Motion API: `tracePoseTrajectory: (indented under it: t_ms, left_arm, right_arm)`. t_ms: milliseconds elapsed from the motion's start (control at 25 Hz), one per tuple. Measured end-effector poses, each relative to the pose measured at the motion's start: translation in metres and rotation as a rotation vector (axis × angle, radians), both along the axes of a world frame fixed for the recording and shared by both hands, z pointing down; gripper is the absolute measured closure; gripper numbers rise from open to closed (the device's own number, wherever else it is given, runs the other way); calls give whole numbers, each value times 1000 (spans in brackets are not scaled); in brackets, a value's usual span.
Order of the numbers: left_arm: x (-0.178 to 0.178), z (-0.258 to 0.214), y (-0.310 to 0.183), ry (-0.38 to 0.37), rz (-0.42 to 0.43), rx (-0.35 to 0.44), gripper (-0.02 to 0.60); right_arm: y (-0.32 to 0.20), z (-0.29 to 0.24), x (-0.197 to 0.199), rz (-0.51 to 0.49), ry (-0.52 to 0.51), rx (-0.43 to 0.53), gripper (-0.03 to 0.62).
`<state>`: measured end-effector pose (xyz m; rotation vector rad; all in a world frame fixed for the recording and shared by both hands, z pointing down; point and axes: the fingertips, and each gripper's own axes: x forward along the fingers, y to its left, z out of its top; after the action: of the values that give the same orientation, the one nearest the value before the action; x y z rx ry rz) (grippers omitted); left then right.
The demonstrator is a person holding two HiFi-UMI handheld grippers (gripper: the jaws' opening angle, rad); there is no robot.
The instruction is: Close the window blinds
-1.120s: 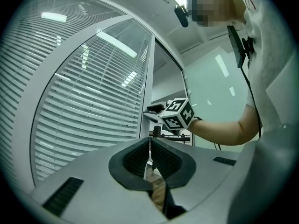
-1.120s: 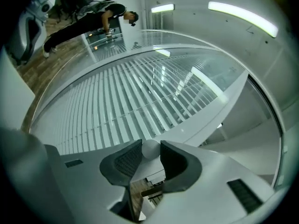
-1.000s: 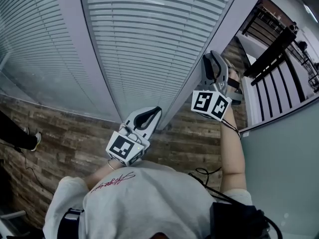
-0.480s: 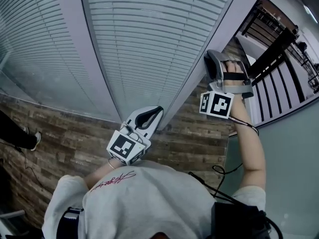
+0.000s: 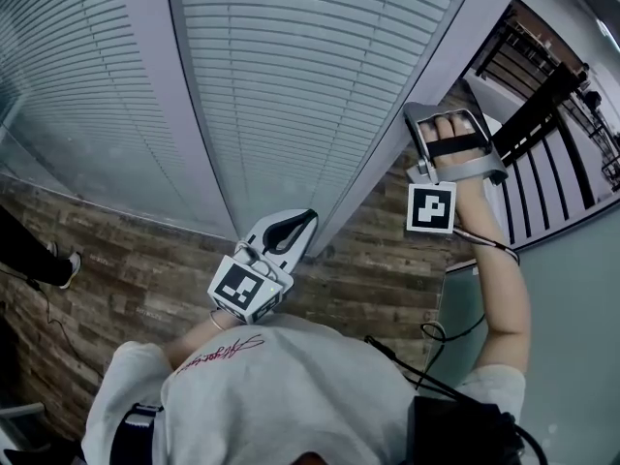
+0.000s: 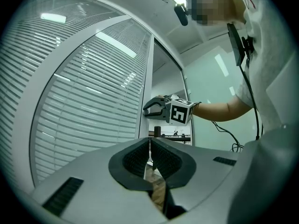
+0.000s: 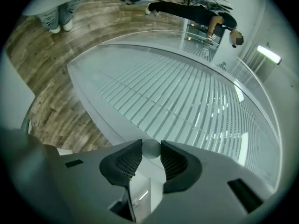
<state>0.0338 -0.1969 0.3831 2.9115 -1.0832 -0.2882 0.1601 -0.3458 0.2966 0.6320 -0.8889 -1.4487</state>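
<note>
The white slatted blinds (image 5: 291, 85) hang behind glass panes, split by a pale frame post (image 5: 417, 114). My right gripper (image 5: 418, 116) is raised against that post, and in the right gripper view its jaws (image 7: 150, 148) are shut on a small round grey knob (image 7: 150, 150) of the blinds. From the left gripper view it (image 6: 146, 110) shows beside the post, with the blinds (image 6: 84, 111) at left. My left gripper (image 5: 308, 217) stays low near the post's foot, jaws (image 6: 150, 146) together and empty.
Wood-plank floor (image 5: 145, 279) runs below the window. A bystander's leg and shoe (image 5: 44, 260) are at the left edge. Dark railing bars (image 5: 542, 105) stand at the right, beside a pale green wall (image 5: 562, 337). A cable (image 5: 436, 332) hangs by my right arm.
My right gripper has twisted at the post: its marker cube swung right and down while the hand rose and turned. The left gripper has stayed put.
</note>
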Motion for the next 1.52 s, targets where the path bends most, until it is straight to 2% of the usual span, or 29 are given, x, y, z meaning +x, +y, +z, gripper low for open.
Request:
tracePoseTrajectory:
  t_ms: [280, 480, 600, 920, 1000, 1120, 1160, 1320, 1360, 1520]
  left_arm:
    - [4, 2, -4, 7, 3, -27, 561]
    - [3, -1, -7, 18, 5, -18, 561]
    - [4, -5, -8, 18, 4, -11, 561]
    - [1, 0, -3, 15, 3, 11, 561]
    - [1, -3, -2, 18, 2, 10, 561]
    - [2, -3, 2, 19, 0, 2, 561]
    - [3, -3, 2, 19, 1, -7, 561]
    - [1, -5, 1, 18, 5, -21, 561]
    - [0, -5, 1, 19, 4, -18, 561]
    - [-2, 4, 2, 19, -6, -22, 561]
  right_arm:
    - [-5, 1, 0, 58, 274, -29, 464]
    - [-9, 0, 1, 82, 401, -38, 464]
    - [-10, -3, 3, 92, 434, -43, 464]
    - [-9, 2, 1, 121, 427, -35, 462]
    - [-11, 1, -1, 117, 322, -33, 462]
    - [-6, 2, -7, 74, -39, -24, 454]
    - [-3, 1, -10, 46, -151, -20, 426]
    - [2, -6, -15, 7, -426, 61, 416]
    - [6, -12, -15, -6, -527, 101, 416]
    - [40, -31, -3, -67, -1039, 224, 416]
